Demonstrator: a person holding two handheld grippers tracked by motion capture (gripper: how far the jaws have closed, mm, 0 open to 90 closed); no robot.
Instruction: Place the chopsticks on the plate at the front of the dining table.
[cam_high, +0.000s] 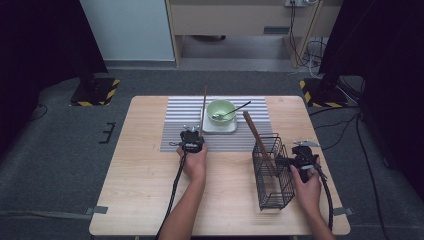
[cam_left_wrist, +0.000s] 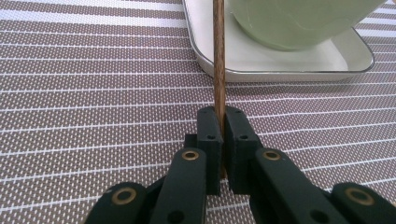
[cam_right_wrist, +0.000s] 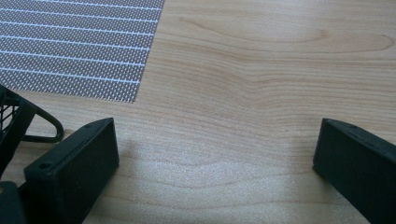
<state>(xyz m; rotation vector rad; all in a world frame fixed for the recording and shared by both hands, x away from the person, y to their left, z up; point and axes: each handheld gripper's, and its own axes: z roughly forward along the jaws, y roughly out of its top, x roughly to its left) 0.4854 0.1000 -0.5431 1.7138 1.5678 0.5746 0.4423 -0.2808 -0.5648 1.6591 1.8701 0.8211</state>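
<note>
The left gripper stood at the near edge of the grey-and-white striped woven placemat, its jaws closed on one long, thin, dark brown wooden chopstick. The stick ran from the jaws up past the left rim of the white rounded-square ceramic plate, which carried the pale green ceramic bowl. In the high view a metal spoon rested in that bowl.

Handling, judged: the chopstick appeared light, stiff and narrow, with a smooth surface that could pivot or slide between flat pads. The grip sat near one end, so the long free length would swing with any roll of the wrist. A hold nearer the middle would steady it. Little force seemed needed, as the wood seemed unlikely to crush.

Appearance: straight, slim, even brown with a fine grain, and no visible bend along its length.

To the right, a black wire-mesh rectangular basket stood on the light wooden surface, with a second brown wooden stick leaning out of it towards the placemat. The right gripper lay just beside the basket's right wall; in the right gripper view its jaws stood wide apart over bare wood, holding nothing.
</note>
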